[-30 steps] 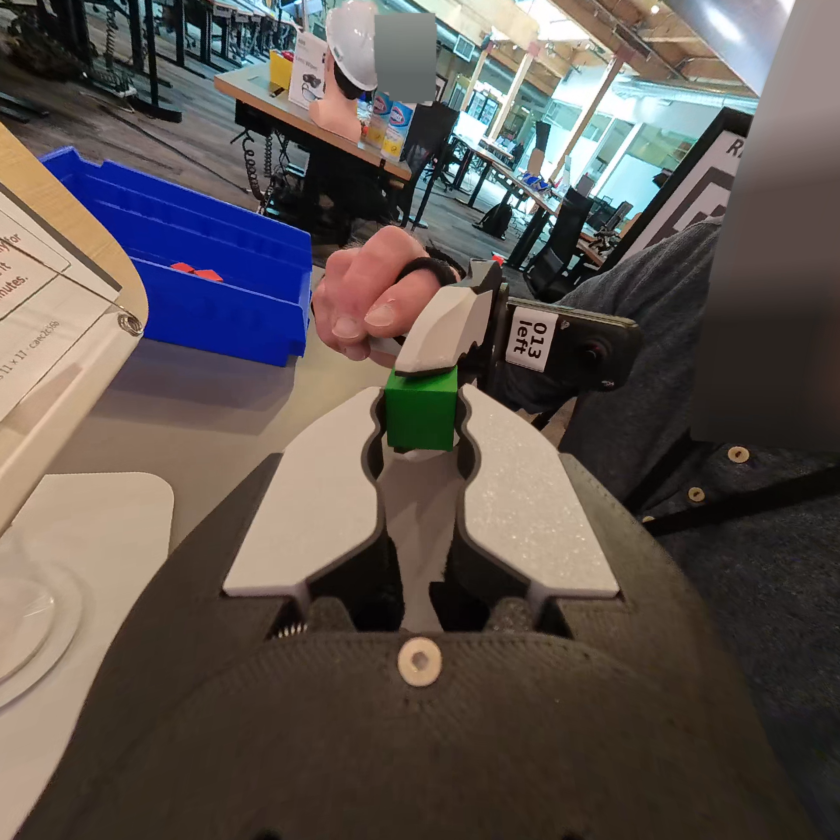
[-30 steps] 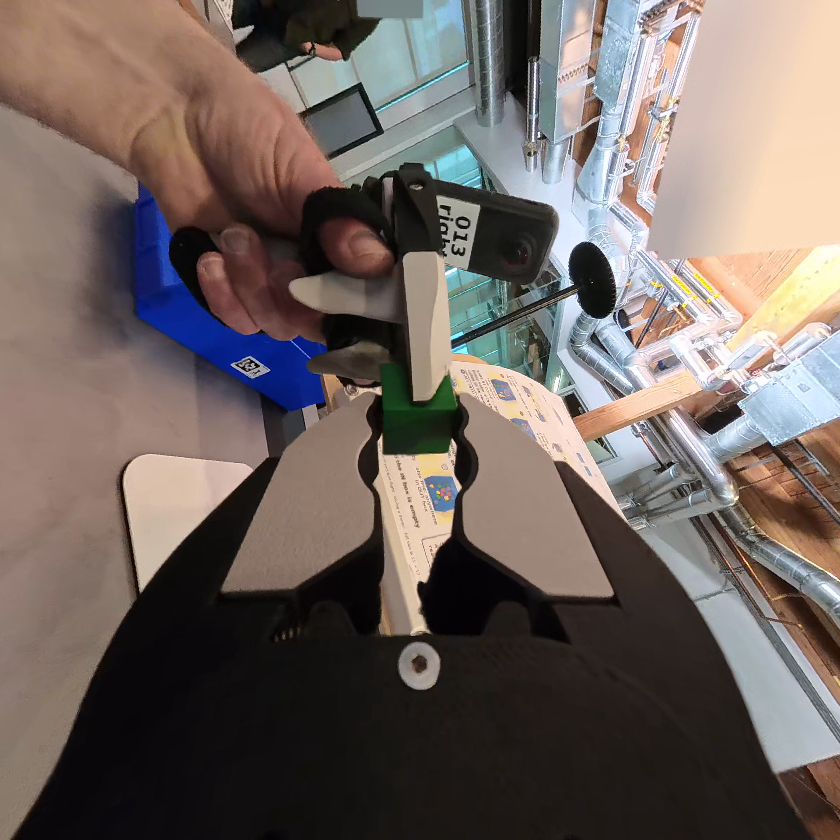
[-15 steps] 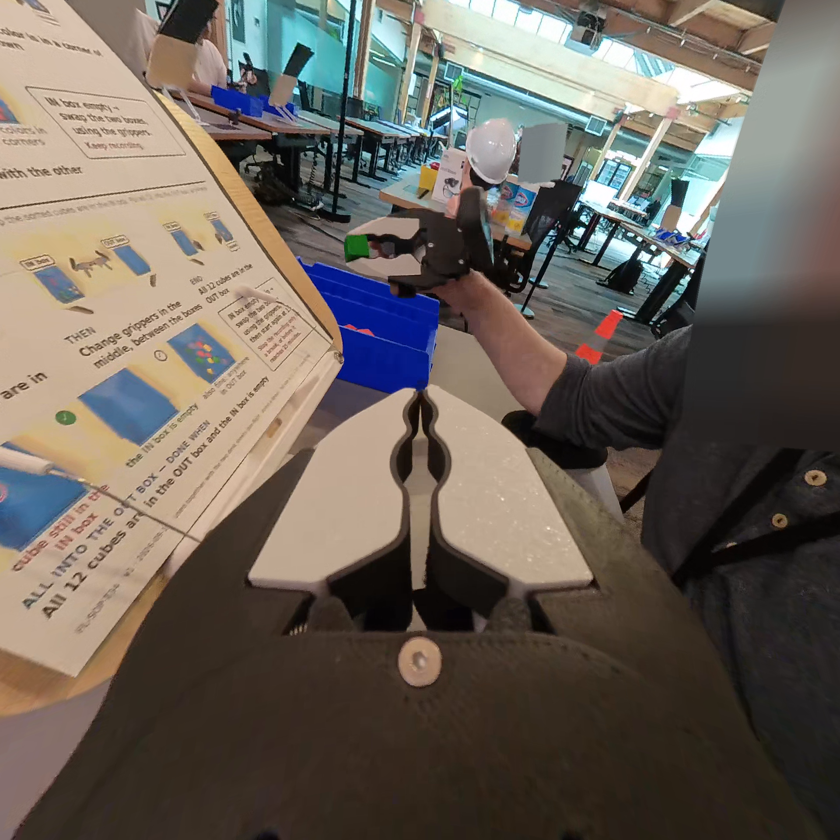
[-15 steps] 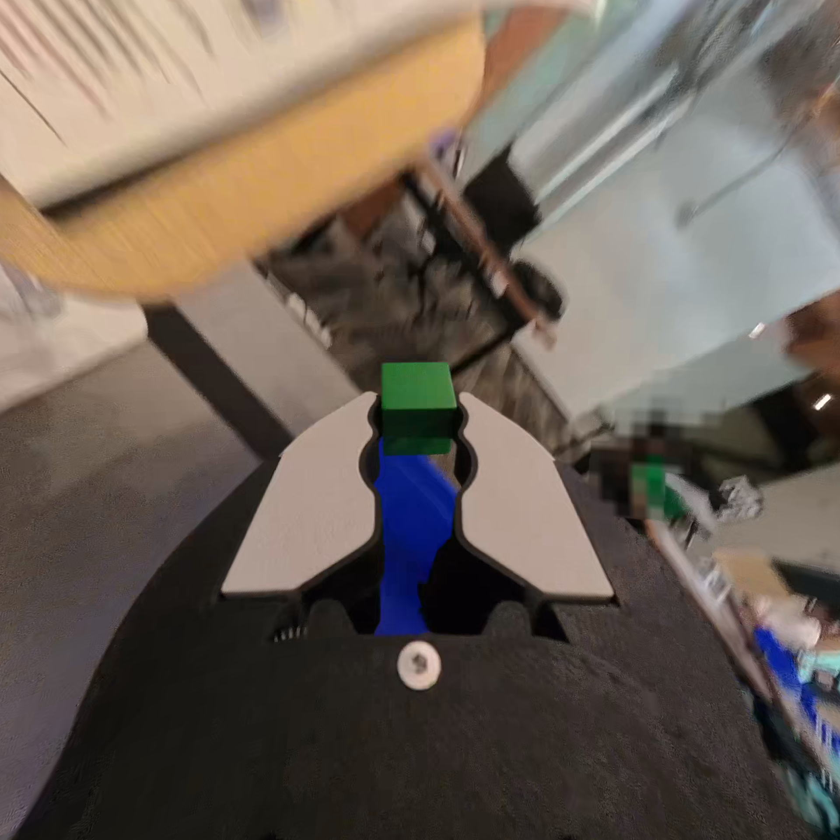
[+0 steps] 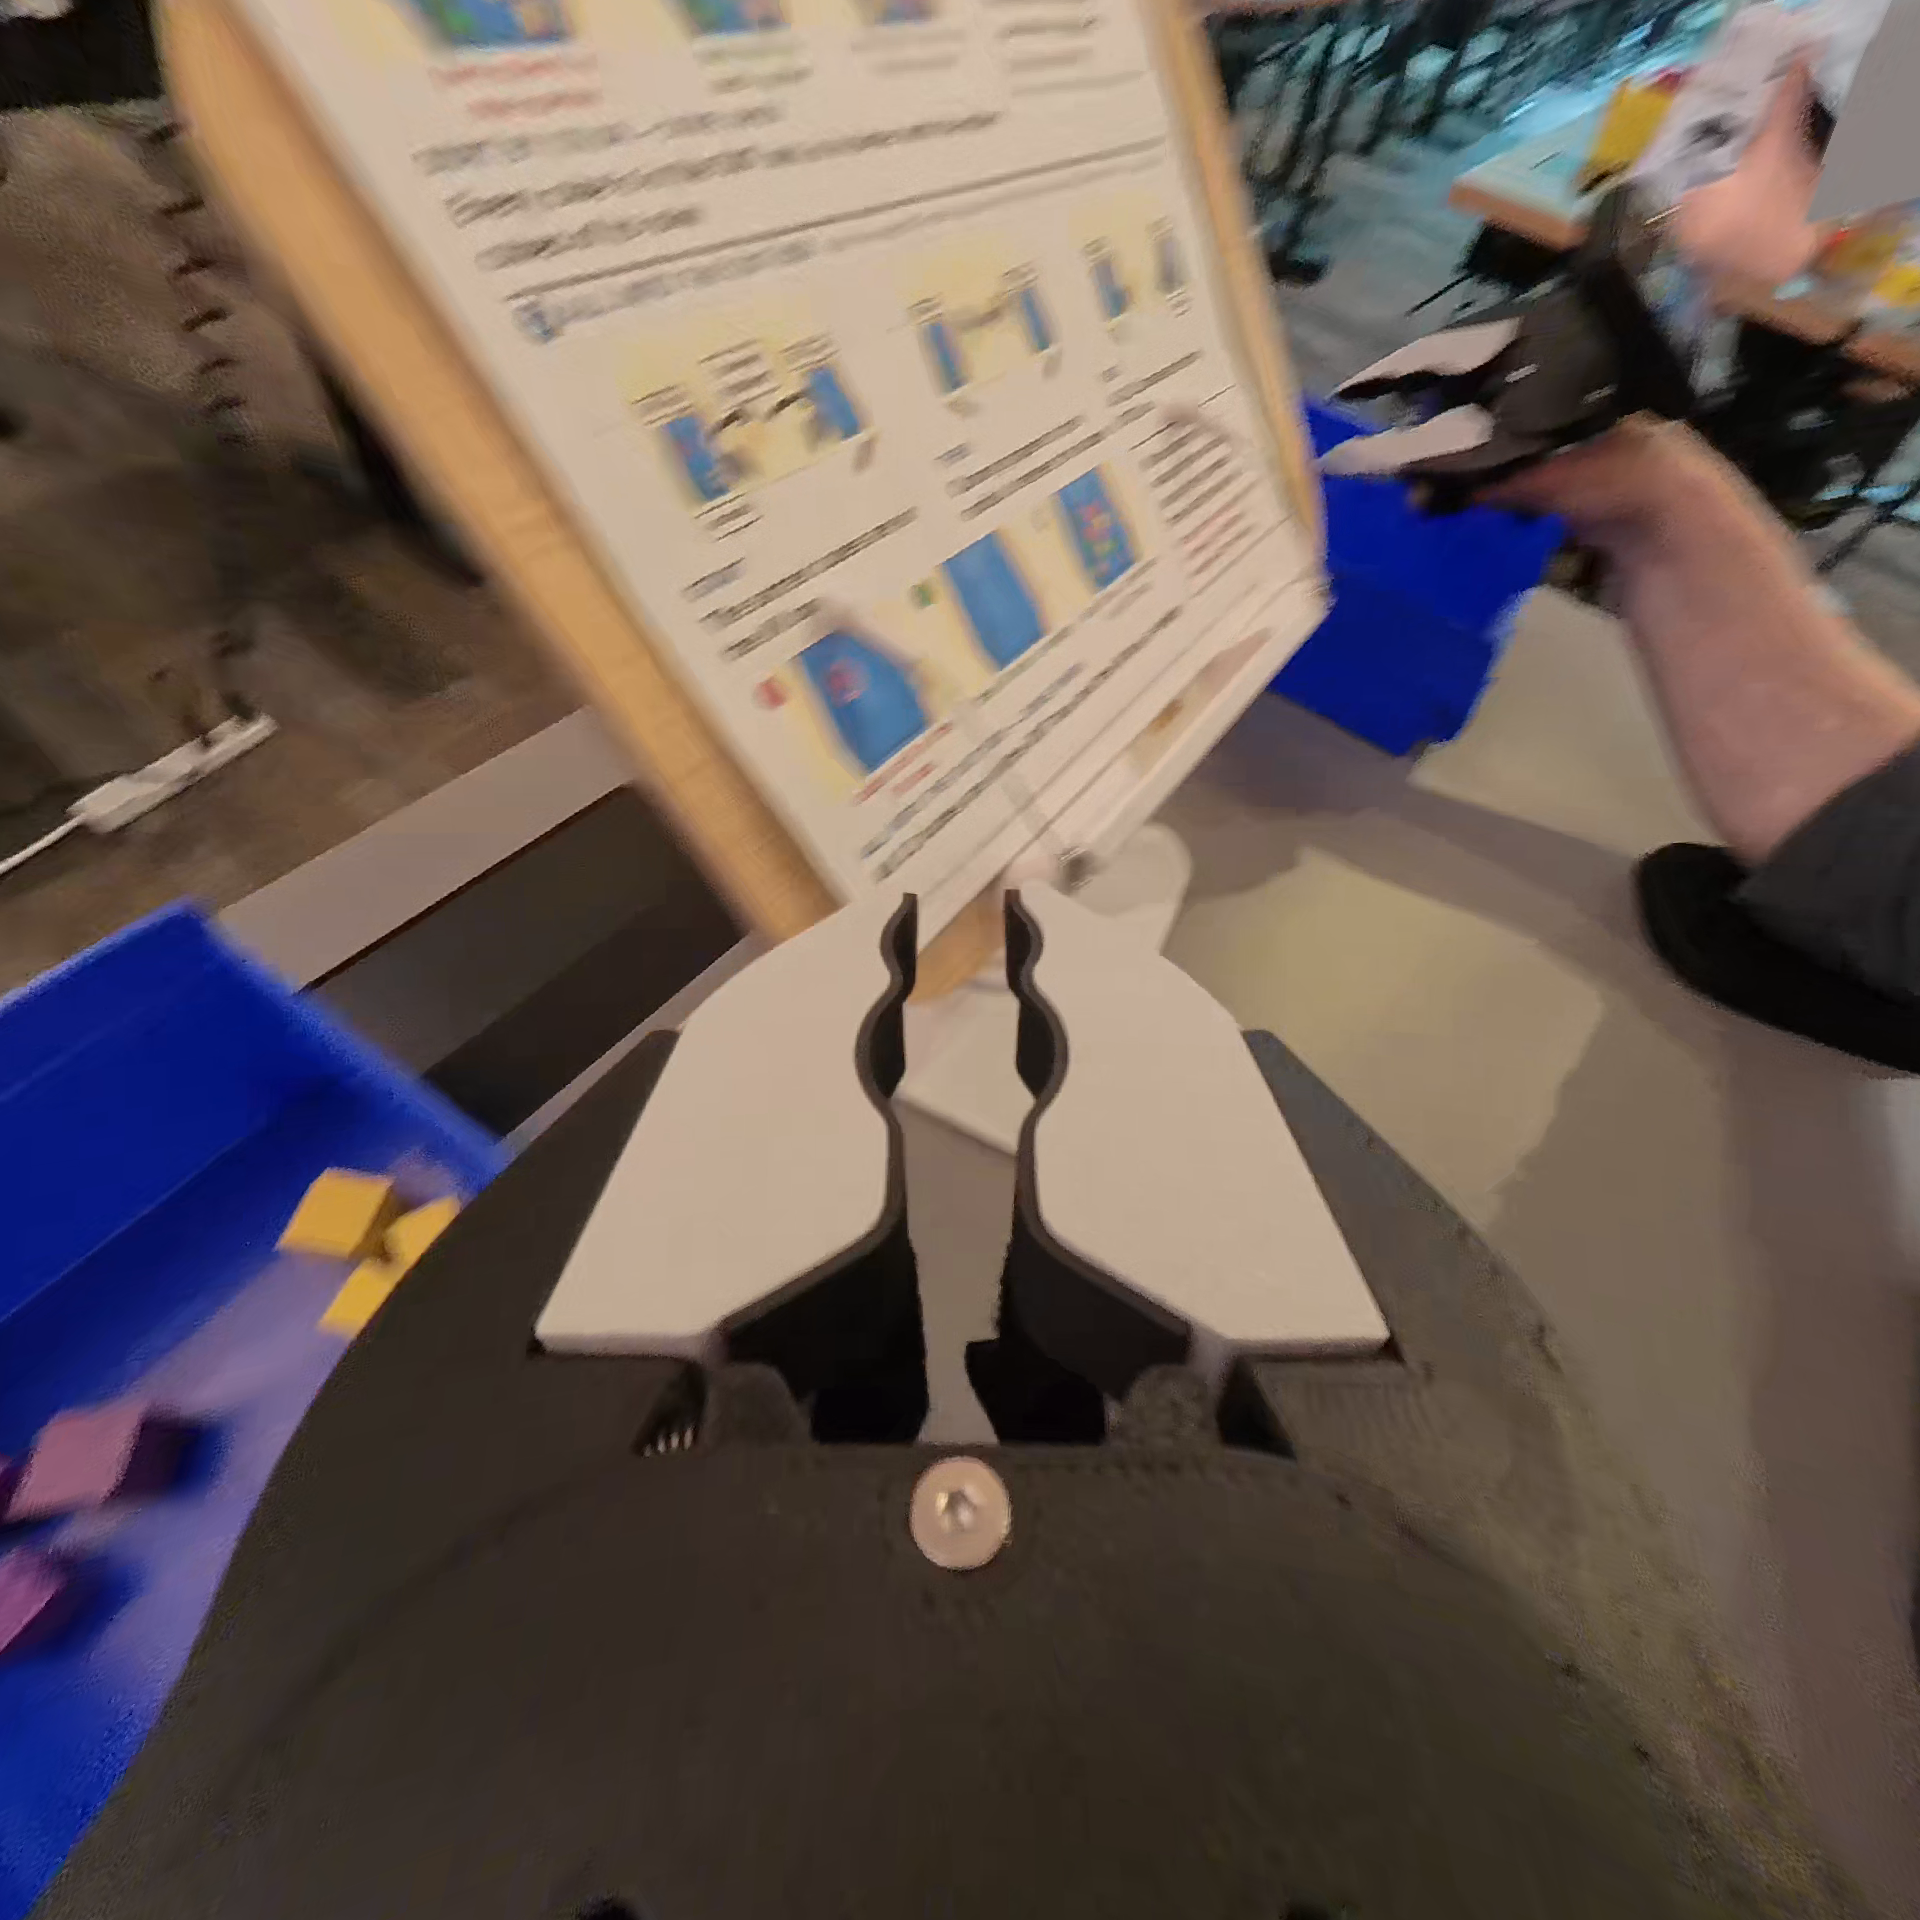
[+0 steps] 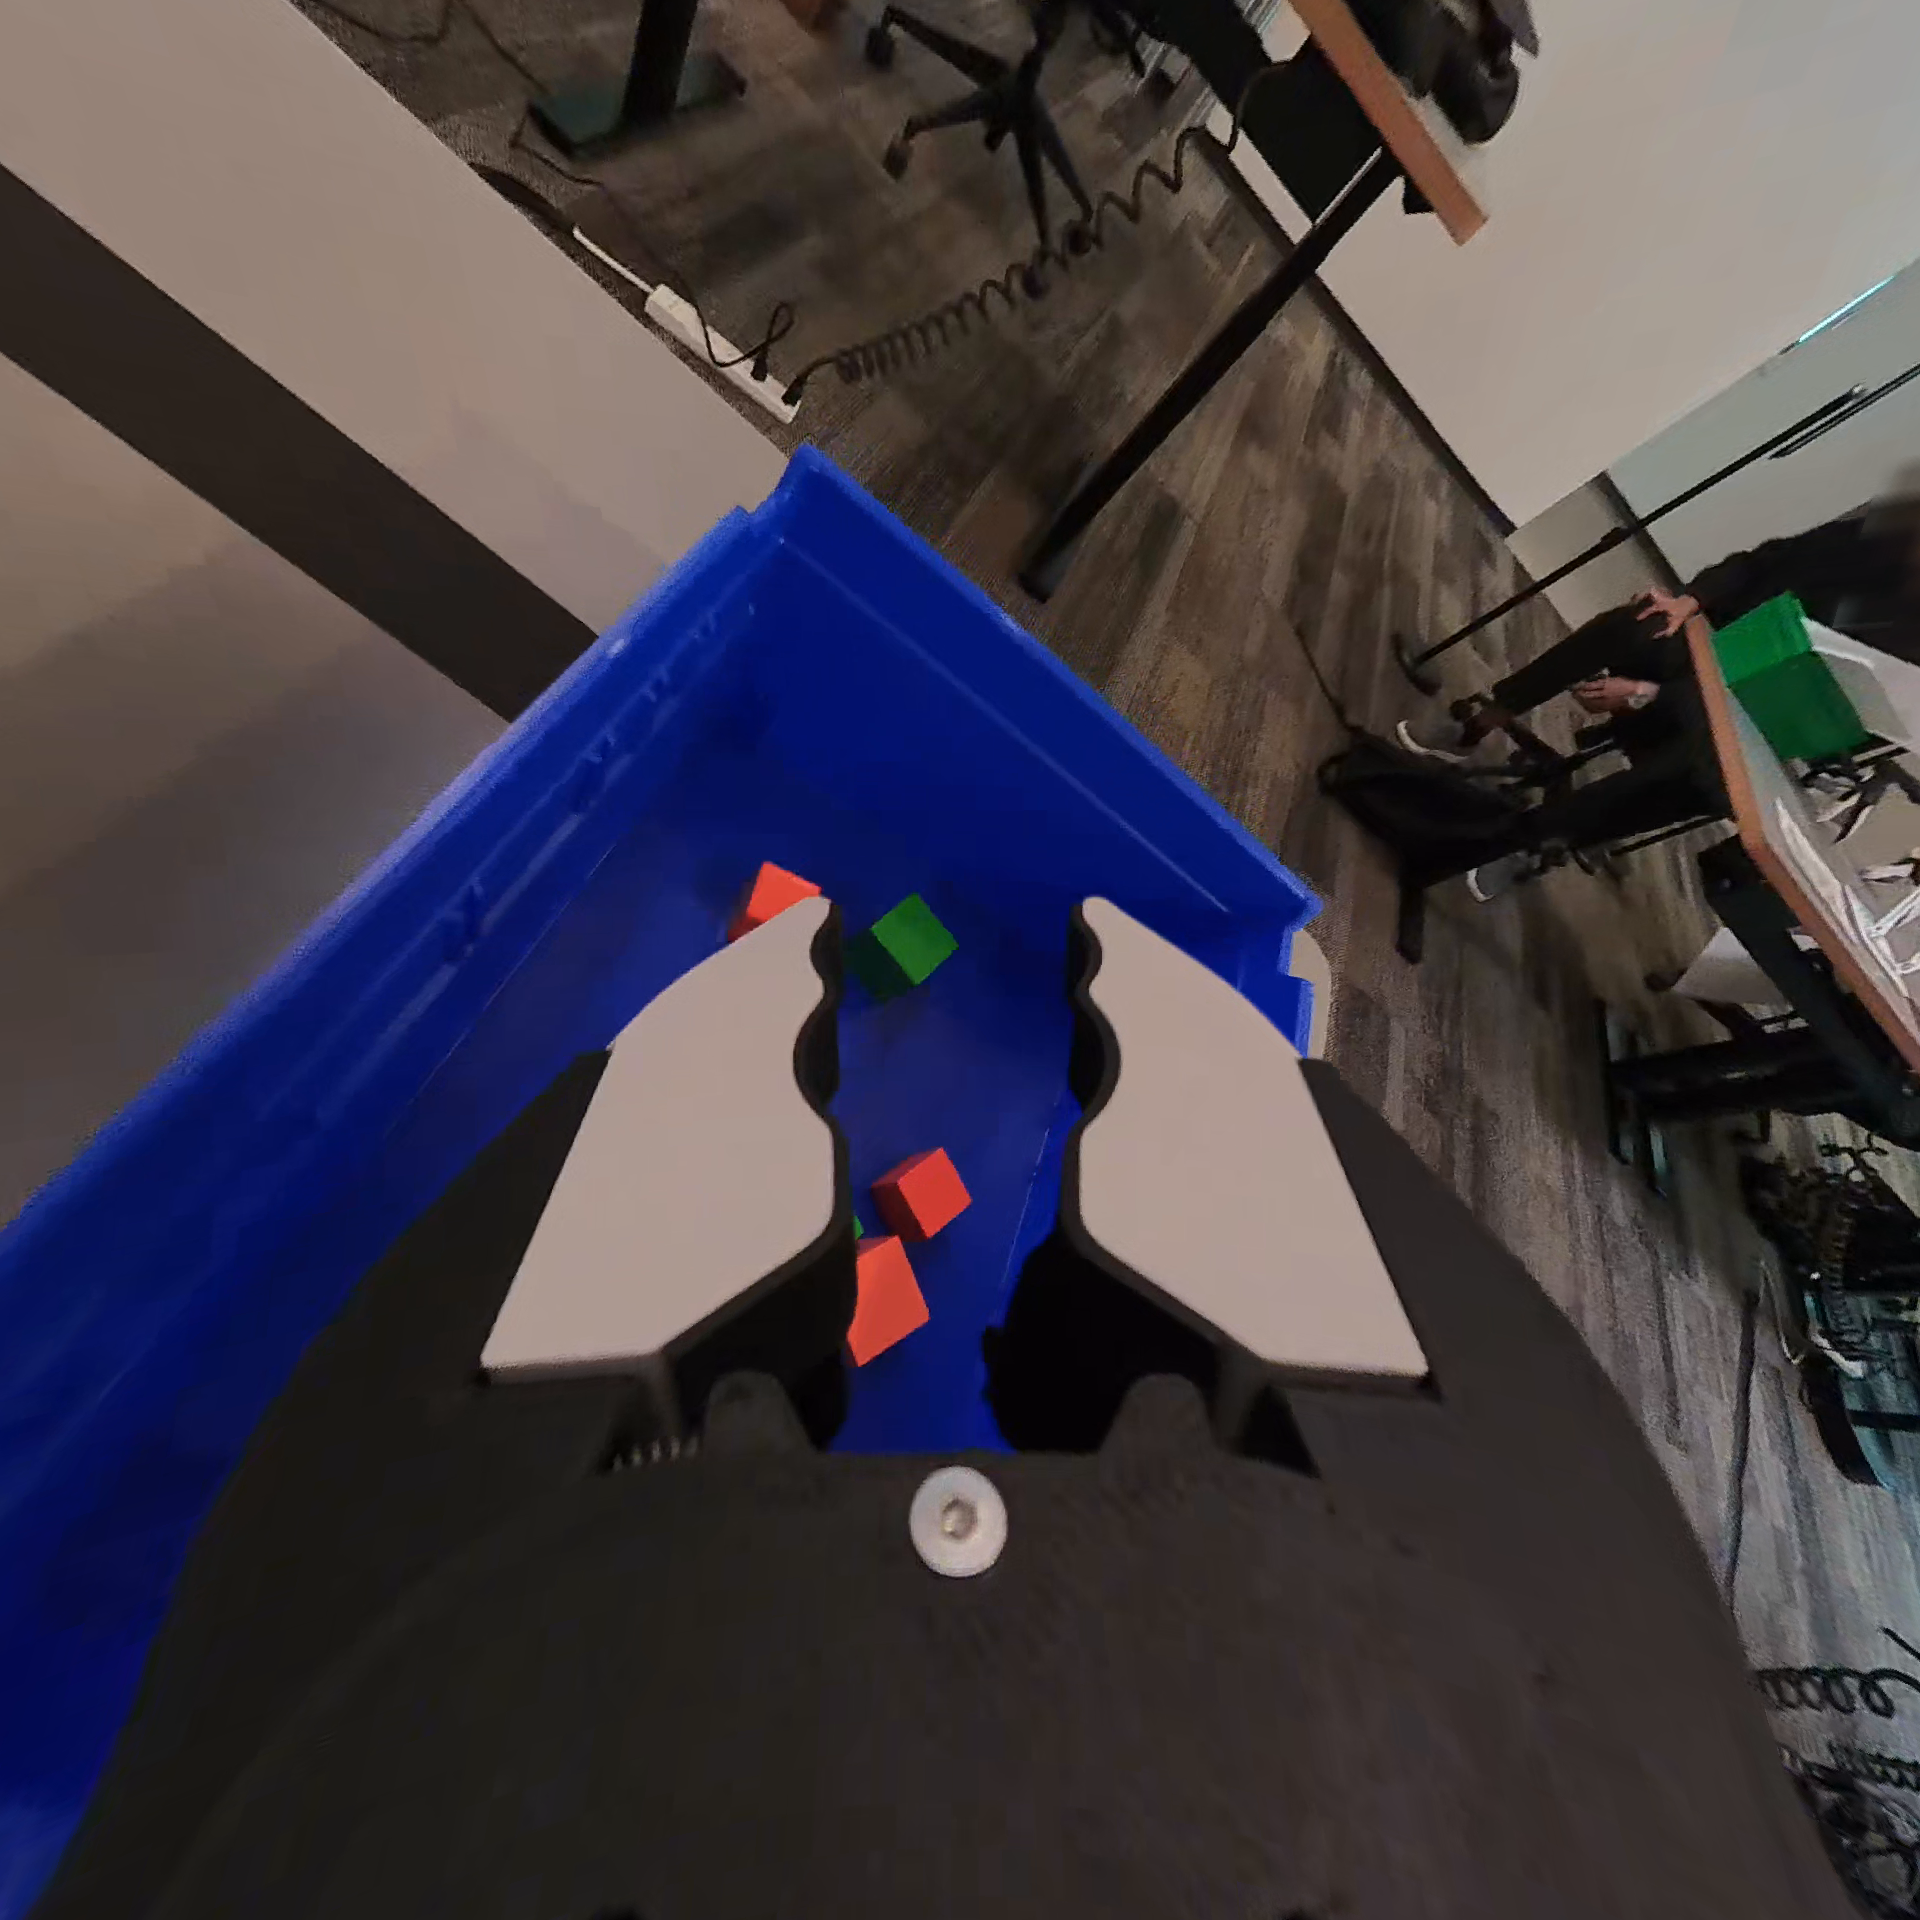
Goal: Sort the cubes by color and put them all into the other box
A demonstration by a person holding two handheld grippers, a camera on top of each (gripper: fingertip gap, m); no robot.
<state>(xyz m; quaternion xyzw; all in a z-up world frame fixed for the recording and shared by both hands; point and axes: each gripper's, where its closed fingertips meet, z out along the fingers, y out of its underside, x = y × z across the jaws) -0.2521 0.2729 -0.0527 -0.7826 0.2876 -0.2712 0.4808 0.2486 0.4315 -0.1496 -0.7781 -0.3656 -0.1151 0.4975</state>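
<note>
Overhead, the right gripper [image 6: 954,935] gapes wide and bare above the blue plastic box [image 6: 935,727], while the left gripper [image 5: 961,935], slightly parted, grips nothing.

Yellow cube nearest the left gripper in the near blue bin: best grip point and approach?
Likely from above, pads on two opposite flat side faces of the yellow cube. It lies on the floor of the blue bin with another yellow cube close beside it, so use the faces clear of that neighbour. The view is blurred, so the exact gap is unclear.
</note>
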